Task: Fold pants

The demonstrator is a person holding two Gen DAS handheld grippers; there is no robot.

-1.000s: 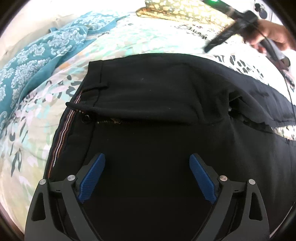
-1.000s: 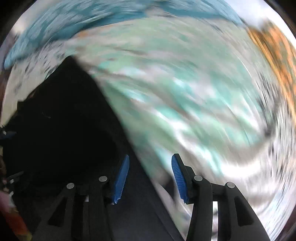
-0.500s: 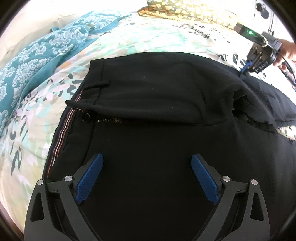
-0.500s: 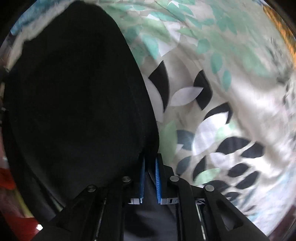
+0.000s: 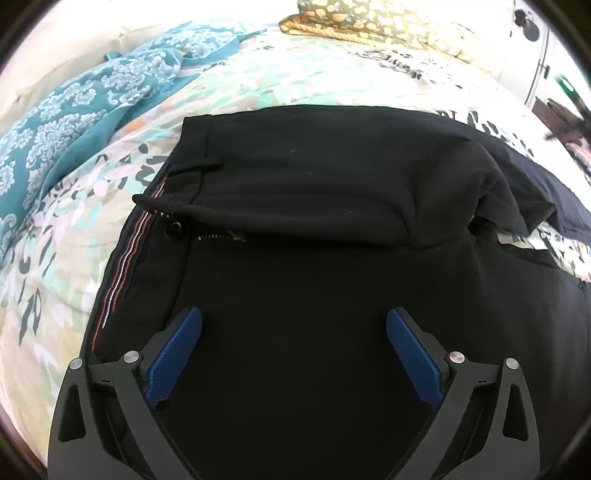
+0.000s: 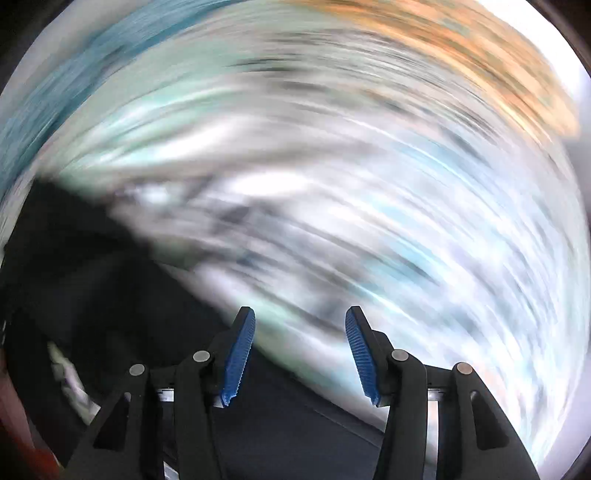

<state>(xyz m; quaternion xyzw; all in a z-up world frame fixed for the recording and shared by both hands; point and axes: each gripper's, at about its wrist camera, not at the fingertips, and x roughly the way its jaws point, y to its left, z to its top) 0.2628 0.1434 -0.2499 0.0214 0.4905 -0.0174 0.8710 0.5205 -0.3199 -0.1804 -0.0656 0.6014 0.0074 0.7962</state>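
Black pants (image 5: 314,206) lie on a floral bedsheet (image 5: 258,81), waistband to the left with a striped lining, a button and an open zipper showing. One leg is folded over the other and runs off to the right. My left gripper (image 5: 293,325) is open and empty just above the near leg. My right gripper (image 6: 300,325) is open and empty; its view is blurred by motion, with the dark pants (image 6: 92,295) at lower left and the sheet (image 6: 369,184) ahead.
A teal patterned blanket (image 5: 74,122) is bunched at the left of the bed. A yellow-green pillow (image 5: 388,22) lies at the far edge. Dark furniture or equipment shows at the far right (image 5: 569,114).
My right gripper was shut on the pants' edge half a second ago; it has opened, let go and is swinging away fast. The left gripper has hardly moved.
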